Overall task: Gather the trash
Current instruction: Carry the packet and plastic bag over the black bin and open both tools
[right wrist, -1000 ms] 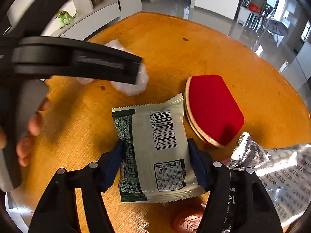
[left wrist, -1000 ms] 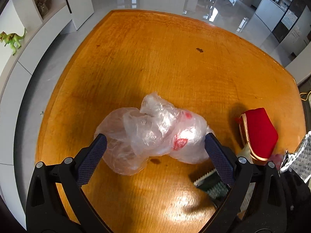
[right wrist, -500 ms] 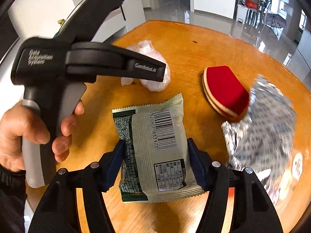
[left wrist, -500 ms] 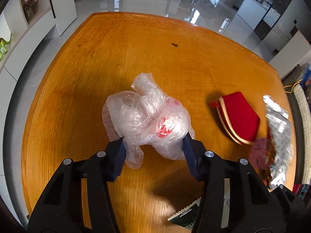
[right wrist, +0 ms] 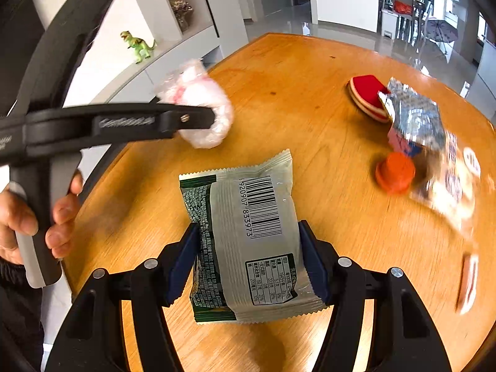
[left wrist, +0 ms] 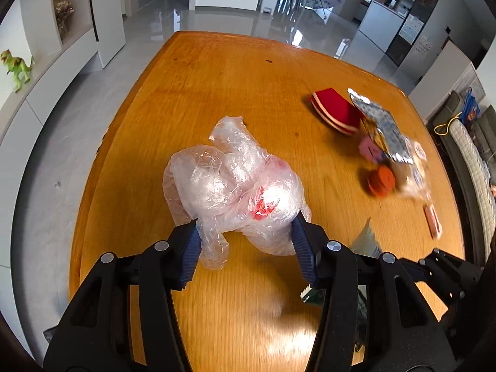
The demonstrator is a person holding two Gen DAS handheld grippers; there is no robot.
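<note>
Trash in hand, both sides: I have the crumpled clear plastic bag [left wrist: 235, 192] pinched in the left gripper [left wrist: 245, 248], jaws about half closed, pads pressing into the film at its near end. Right gripper [right wrist: 248, 257] is clamped on the sealed snack packet [right wrist: 248, 235], barcode side up, pads on both long edges. Both pieces look clear of the bench [left wrist: 217, 93], judging by the shadows beneath.

Handling notes:
- Bag grip is only on loose film; I'd keep the squeeze firm and carry smoothly, since the bulk hangs forward and could slide out.
- Packet is stiff and seated deep between the pads; I judge it secure.
- No bin shows in either view, so I can't tell where the drop-off lies.

Around:
- Far right on the bench: a red table-tennis paddle [left wrist: 336, 113], with a foil snack wrapper [left wrist: 381, 127] overlapping its right edge, and an orange cap [left wrist: 381, 181] nearer. The wrapper likely remains to collect.
- Small reddish item [left wrist: 432, 220] near the right edge, too blurred to name.
- Toy dinosaur [right wrist: 138, 45] on the shelf, left.
- The grippers sit close together; I'd mind them knocking.
</note>
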